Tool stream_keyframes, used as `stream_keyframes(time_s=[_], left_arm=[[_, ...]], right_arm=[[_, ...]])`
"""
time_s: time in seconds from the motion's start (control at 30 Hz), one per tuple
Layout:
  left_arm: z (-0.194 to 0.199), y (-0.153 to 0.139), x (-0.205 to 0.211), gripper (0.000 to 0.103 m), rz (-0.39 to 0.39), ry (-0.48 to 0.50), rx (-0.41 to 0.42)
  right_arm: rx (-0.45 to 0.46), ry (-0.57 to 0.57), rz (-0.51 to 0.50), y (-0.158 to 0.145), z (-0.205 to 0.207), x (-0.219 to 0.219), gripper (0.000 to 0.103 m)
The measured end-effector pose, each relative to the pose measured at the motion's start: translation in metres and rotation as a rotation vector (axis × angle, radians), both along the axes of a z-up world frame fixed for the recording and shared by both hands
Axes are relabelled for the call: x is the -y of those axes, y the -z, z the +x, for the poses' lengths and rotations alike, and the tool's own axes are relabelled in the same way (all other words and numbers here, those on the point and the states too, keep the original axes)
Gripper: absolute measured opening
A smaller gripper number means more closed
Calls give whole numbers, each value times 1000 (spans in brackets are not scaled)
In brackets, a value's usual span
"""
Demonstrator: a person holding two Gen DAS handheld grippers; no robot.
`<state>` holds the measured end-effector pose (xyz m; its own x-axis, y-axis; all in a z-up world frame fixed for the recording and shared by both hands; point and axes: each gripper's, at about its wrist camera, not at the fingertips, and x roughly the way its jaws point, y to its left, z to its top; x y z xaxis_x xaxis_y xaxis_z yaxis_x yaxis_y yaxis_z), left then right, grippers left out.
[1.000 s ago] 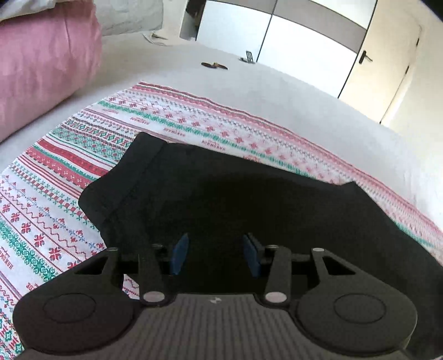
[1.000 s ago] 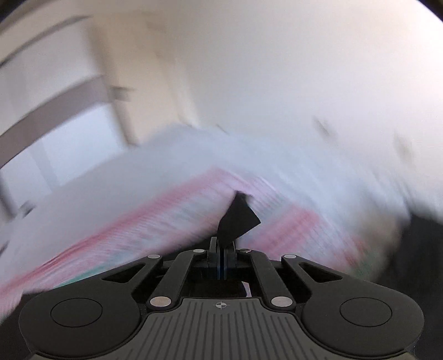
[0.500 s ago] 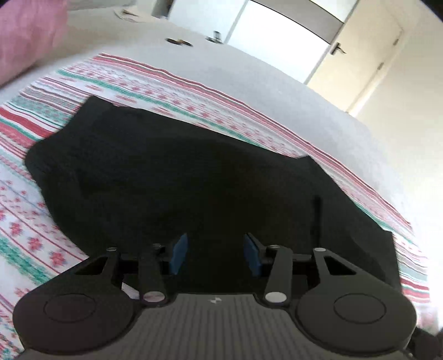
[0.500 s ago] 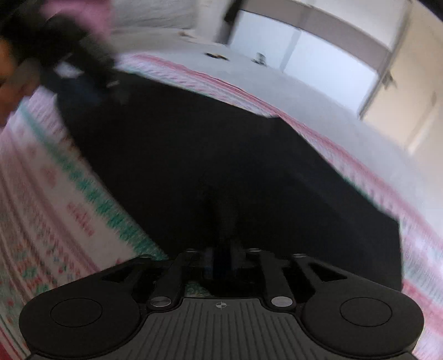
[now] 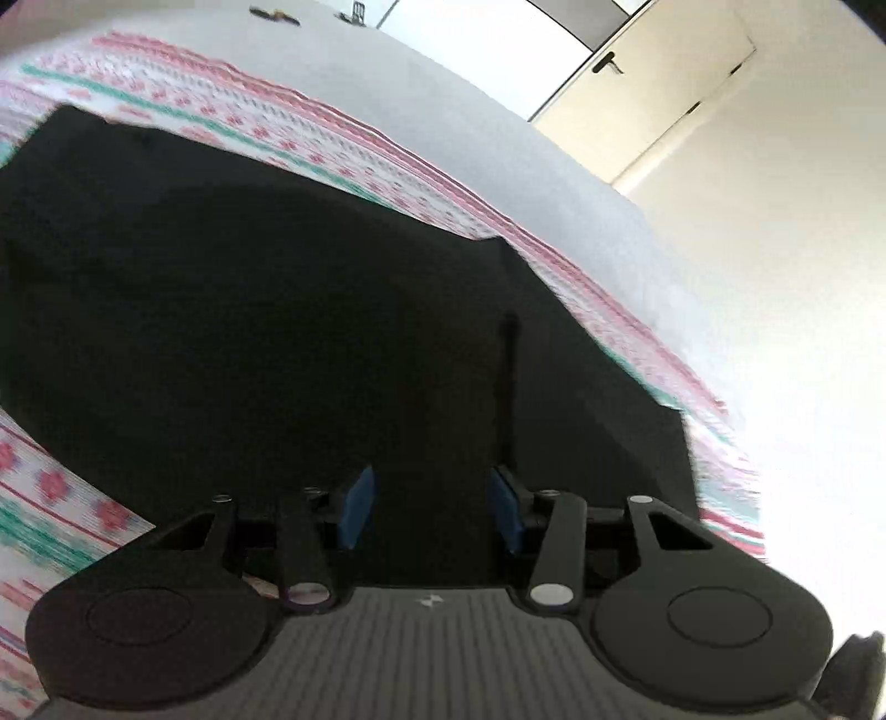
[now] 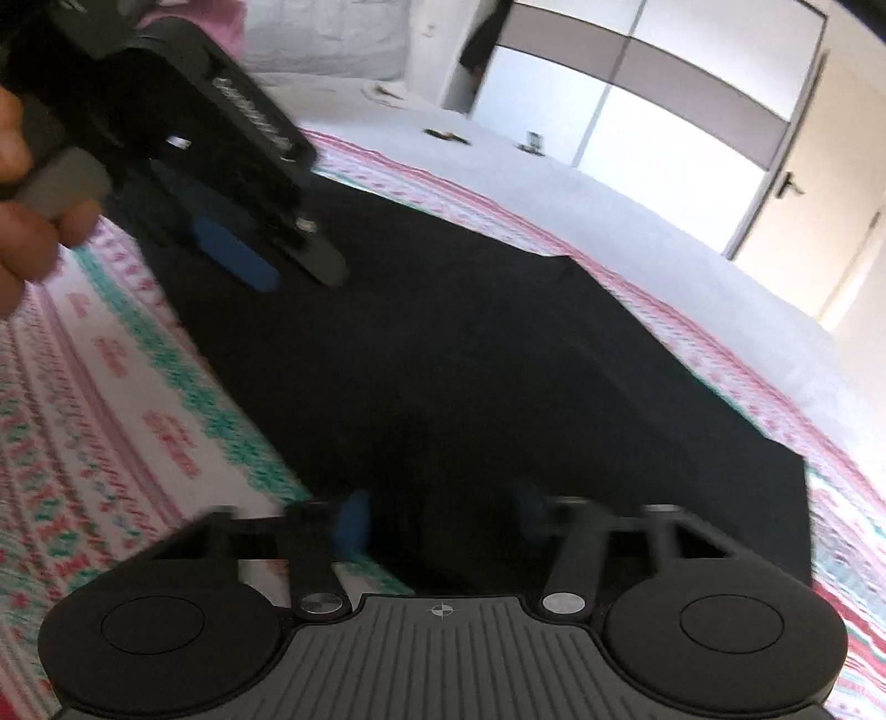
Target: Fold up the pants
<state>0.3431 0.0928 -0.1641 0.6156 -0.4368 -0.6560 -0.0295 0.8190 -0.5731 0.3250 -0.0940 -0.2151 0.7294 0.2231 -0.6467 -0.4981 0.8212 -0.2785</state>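
The black pants (image 5: 277, 310) lie folded and flat on a patterned red, green and white cloth (image 5: 343, 144). They also show in the right wrist view (image 6: 470, 360). My left gripper (image 5: 431, 507) is open and empty just above the near edge of the pants. My right gripper (image 6: 440, 518) is open and empty over the near edge of the pants. The left gripper also shows in the right wrist view (image 6: 288, 271), held in a hand at the upper left above the pants.
The patterned cloth (image 6: 111, 387) covers a grey bed (image 6: 637, 210). A pink pillow (image 6: 221, 22) lies at the head. Small dark items (image 6: 446, 134) sit on the bed's far side. White wardrobe doors (image 6: 664, 99) and a room door (image 5: 664, 94) stand beyond.
My right gripper swung round over the pants, let go of the black fabric and opened. My left gripper stayed open and its view shifted right along the pants.
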Motion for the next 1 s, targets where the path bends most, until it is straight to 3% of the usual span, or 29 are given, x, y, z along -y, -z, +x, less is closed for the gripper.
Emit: stream_keyframes(time_s=[0.13,0.3,0.4,0.6,0.67,0.7,0.73,0.77,1.0], left_arm=[[-2,5,4,38,-110,19,-16],[5,9,5,66,-222,15,-38],[18,13,7,69,-271,-7,-36],[53,17,27,68,-245,104,-84],[67,19,35,57,-222,125,-115],[74,18,40,40,-213,134,-113],[78,15,43,14,-200,147,-99],[80,12,48,1,-177,161,-76],[76,-17,66,0,4,170,59]], right_arm=[[71,-6,1,-3,-14,-10,2],[195,-8,3,-17,-29,-20,2],[235,-14,-10,-21,-35,-27,2],[251,-16,-10,-23,-36,-32,2],[276,-16,-13,-24,-34,-34,2],[285,-16,-13,-25,-34,-33,2],[292,-14,-12,-27,-34,-33,2],[297,-11,-9,-27,-37,-31,2],[288,29,73,-38,-30,-28,2]])
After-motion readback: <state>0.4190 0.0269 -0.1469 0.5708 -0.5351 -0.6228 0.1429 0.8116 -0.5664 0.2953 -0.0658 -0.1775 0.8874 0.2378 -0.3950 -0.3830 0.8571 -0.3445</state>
